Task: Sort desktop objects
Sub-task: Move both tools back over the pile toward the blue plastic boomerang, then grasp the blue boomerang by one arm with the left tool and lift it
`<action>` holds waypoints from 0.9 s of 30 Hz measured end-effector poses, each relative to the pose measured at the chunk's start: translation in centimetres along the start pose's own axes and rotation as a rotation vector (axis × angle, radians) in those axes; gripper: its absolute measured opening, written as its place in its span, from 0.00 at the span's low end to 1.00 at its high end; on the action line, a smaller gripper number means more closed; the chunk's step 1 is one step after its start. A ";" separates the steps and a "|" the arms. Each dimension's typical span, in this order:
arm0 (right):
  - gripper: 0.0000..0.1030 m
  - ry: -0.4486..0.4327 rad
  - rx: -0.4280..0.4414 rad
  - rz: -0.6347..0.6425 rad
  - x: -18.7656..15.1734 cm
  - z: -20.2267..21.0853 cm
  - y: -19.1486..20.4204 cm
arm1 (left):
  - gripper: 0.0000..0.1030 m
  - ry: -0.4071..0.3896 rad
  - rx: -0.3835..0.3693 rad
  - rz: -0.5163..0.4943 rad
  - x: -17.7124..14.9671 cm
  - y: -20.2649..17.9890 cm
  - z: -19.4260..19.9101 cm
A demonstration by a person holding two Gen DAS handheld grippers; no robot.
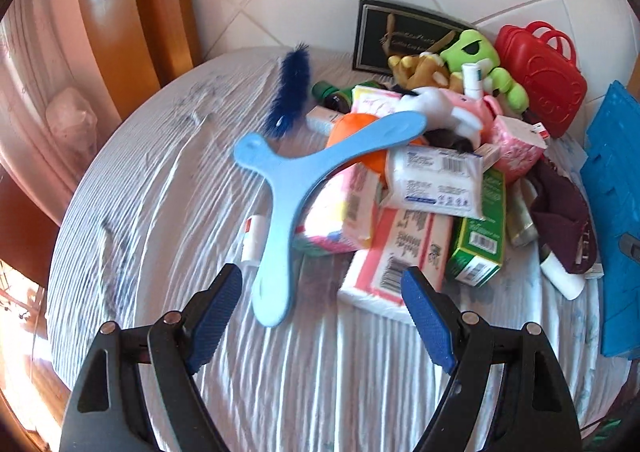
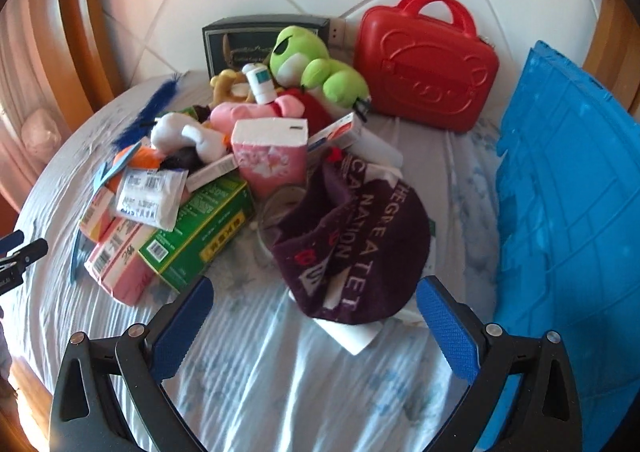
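Sorting has barely begun, by the look of it: the pile (image 2: 224, 171) of boxes, packets and plush toys lies heaped ahead of both jaws. Your left gripper (image 1: 322, 292) gapes wide and empty, the light blue boomerang (image 1: 296, 187) just beyond its tips. Your right gripper (image 2: 314, 308) stands wide and empty too, the maroon cloth (image 2: 352, 248) between and beyond its fingers, the blue crate (image 2: 568, 203) beside its right finger.

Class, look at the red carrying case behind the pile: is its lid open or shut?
Shut. The red case stands leaning against the wall, its two halves meeting all round with no gap, handle on top; nothing of its inside shows.
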State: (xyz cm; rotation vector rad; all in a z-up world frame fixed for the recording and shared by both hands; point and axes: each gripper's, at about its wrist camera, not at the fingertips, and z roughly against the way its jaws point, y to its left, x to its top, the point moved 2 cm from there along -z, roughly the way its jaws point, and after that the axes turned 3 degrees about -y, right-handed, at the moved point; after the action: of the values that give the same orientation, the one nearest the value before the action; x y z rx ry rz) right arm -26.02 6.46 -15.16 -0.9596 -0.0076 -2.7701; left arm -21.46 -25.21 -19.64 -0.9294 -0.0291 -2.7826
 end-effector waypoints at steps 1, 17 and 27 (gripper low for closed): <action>1.00 0.014 0.011 0.005 -0.1 -0.6 0.6 | 0.79 0.016 0.014 0.007 -0.3 0.8 -0.5; 0.84 0.043 0.149 0.137 5.1 -5.6 12.3 | 0.79 0.039 -0.056 0.047 2.7 5.5 -6.4; 0.87 0.122 0.168 0.159 6.9 -11.2 16.4 | 0.77 0.110 -0.144 0.014 5.4 5.2 -13.7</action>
State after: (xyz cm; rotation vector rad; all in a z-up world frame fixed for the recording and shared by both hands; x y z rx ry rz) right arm -34.94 -11.79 -20.80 -0.7158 -0.1363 -2.6276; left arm -32.71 -32.44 -27.67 -0.8027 0.1958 -2.8481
